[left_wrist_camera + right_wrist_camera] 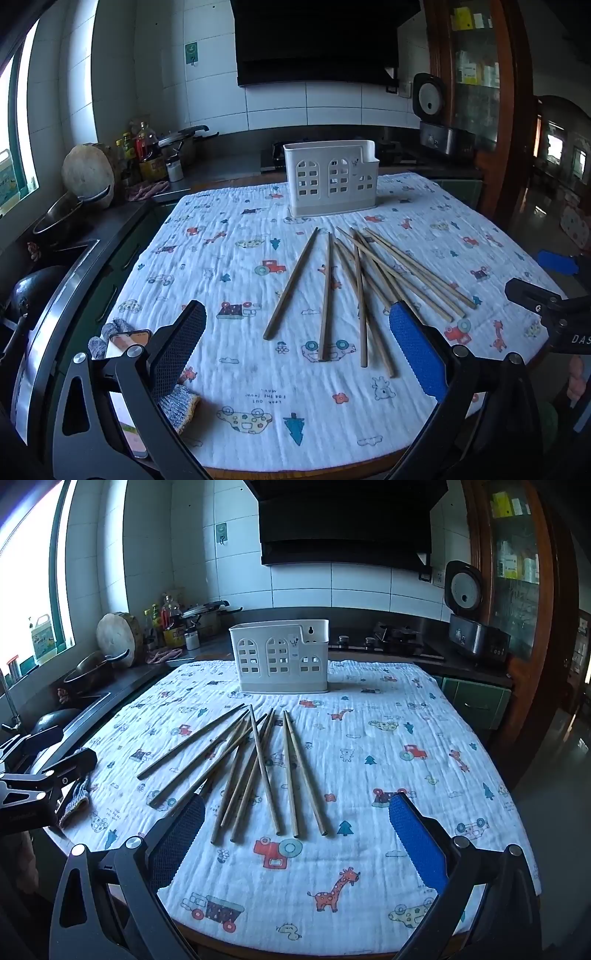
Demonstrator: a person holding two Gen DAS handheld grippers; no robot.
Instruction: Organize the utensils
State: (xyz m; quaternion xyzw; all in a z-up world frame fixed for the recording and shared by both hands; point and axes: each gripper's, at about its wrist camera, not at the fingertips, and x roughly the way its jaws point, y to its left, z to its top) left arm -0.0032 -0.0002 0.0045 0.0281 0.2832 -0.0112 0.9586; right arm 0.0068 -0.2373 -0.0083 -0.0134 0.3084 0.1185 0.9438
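Observation:
Several wooden chopsticks (360, 280) lie scattered on the patterned cloth in the middle of the table; they also show in the right wrist view (258, 768). A white plastic utensil holder (330, 177) with window cut-outs stands upright beyond them; it also shows in the right wrist view (282, 655). My left gripper (297, 325) is open and empty, hovering near the front edge, short of the chopsticks. My right gripper (297, 812) is open and empty, just short of the chopsticks' near ends. The left gripper's body (44, 775) shows at the left of the right wrist view.
The white cloth (388, 738) covers the table. A knit glove (177, 402) and a phone (127, 341) lie at the table's front left. Kitchen counter with bottles (147, 155), a pan (66, 214) and a sink stands left; a stove and rice cooker (469, 620) stand behind.

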